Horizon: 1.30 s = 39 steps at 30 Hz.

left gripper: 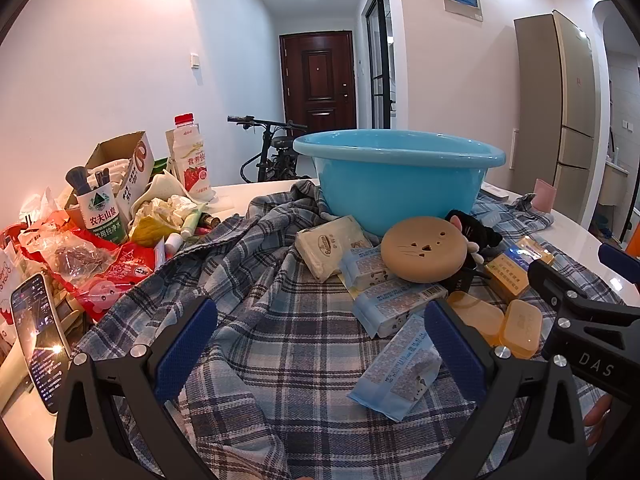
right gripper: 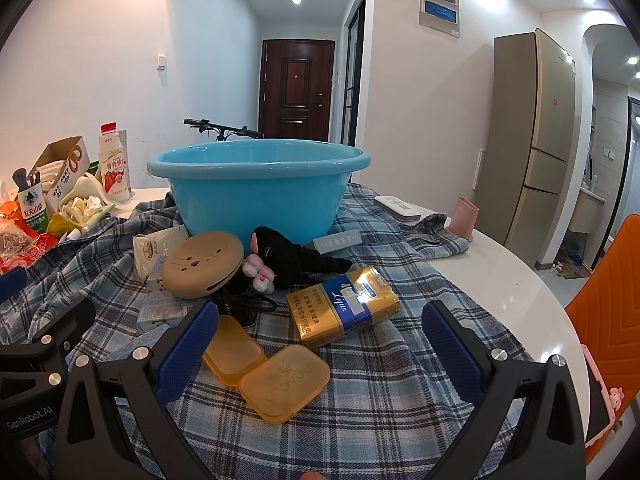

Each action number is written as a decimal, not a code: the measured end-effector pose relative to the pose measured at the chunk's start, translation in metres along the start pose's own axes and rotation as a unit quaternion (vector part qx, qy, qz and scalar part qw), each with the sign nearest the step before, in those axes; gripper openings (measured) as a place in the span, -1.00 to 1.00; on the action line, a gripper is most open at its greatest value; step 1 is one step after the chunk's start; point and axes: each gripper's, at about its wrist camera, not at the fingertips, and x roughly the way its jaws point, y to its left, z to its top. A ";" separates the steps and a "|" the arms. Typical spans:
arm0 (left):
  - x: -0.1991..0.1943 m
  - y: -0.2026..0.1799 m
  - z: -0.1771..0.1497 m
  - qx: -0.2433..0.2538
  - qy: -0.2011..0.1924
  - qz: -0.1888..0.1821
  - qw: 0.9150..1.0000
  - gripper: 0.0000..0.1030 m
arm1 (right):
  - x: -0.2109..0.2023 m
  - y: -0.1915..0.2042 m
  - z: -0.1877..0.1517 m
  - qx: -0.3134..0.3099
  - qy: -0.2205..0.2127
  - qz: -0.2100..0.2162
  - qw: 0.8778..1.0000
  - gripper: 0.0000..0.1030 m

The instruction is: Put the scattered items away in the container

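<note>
A blue plastic basin (left gripper: 396,176) (right gripper: 256,188) stands on a plaid cloth (left gripper: 280,300) at the back of the table. In front of it lie a tan round case (left gripper: 424,254) (right gripper: 202,262), a black plush toy (right gripper: 288,258), a gold-and-blue carton (right gripper: 344,310), two amber plastic boxes (right gripper: 284,382) (left gripper: 520,328), a white tissue pack (left gripper: 328,246) and several light-blue snack packets (left gripper: 400,368). My left gripper (left gripper: 320,344) is open above the cloth, its right finger beside a snack packet. My right gripper (right gripper: 316,344) is open over the amber boxes, holding nothing.
A clutter pile sits at the left: a cardboard box (left gripper: 120,164), a milk bottle (left gripper: 190,156), a red bag (left gripper: 100,268), a phone (left gripper: 38,336). A pink cup (right gripper: 464,216) and a white box (right gripper: 396,206) stand back right. An orange chair (right gripper: 612,320) is beyond the table's right edge.
</note>
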 end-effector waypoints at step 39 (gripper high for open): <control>0.000 -0.002 0.000 0.005 -0.002 -0.002 1.000 1.00 | 0.000 0.001 0.000 -0.001 0.002 -0.001 1.000 1.00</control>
